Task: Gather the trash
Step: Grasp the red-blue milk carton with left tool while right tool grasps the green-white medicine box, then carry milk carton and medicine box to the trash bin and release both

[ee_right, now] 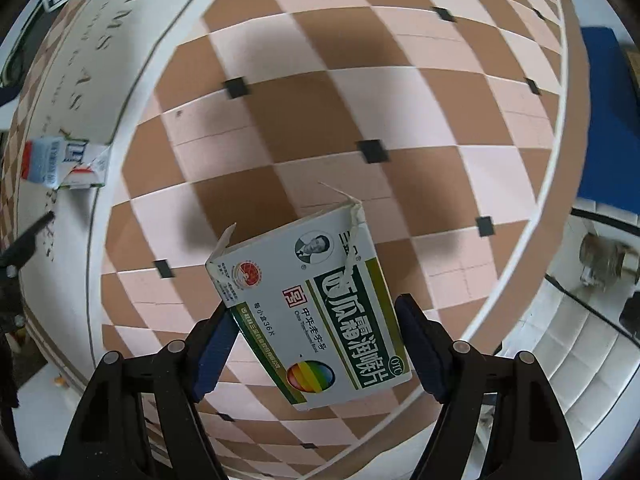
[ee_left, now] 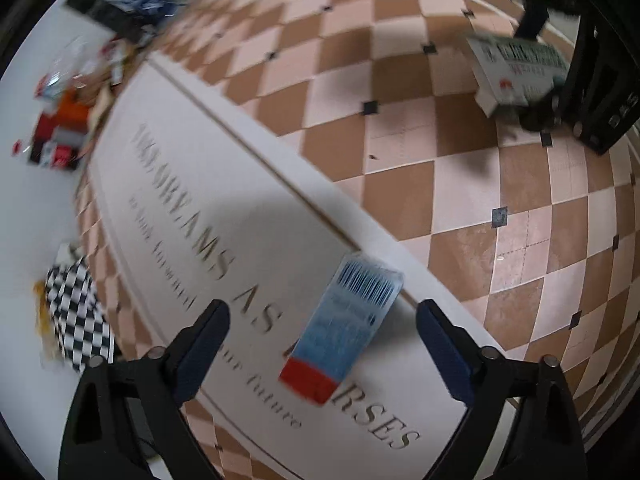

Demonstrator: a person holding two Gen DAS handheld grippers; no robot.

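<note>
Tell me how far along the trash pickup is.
Nothing shows as binned yet; no bin is in view. In hand: the right gripper holds the green-and-white medicine box. Left: the blue-and-red carton lies between the open left gripper's fingers, ungrasped, and a blurry litter pile remains.

Brown-and-pink checkered mat (ee_left: 400,92) with white lettered band (ee_left: 224,216)

In the left wrist view a carton (ee_left: 342,334) lies on the mat (ee_left: 400,120) at lower centre; a box (ee_left: 516,72) sits upper right, clutter (ee_left: 60,128) far left. In the right view the box (ee_right: 312,312) is at lower centre, the carton (ee_right: 60,164) at left.
</note>
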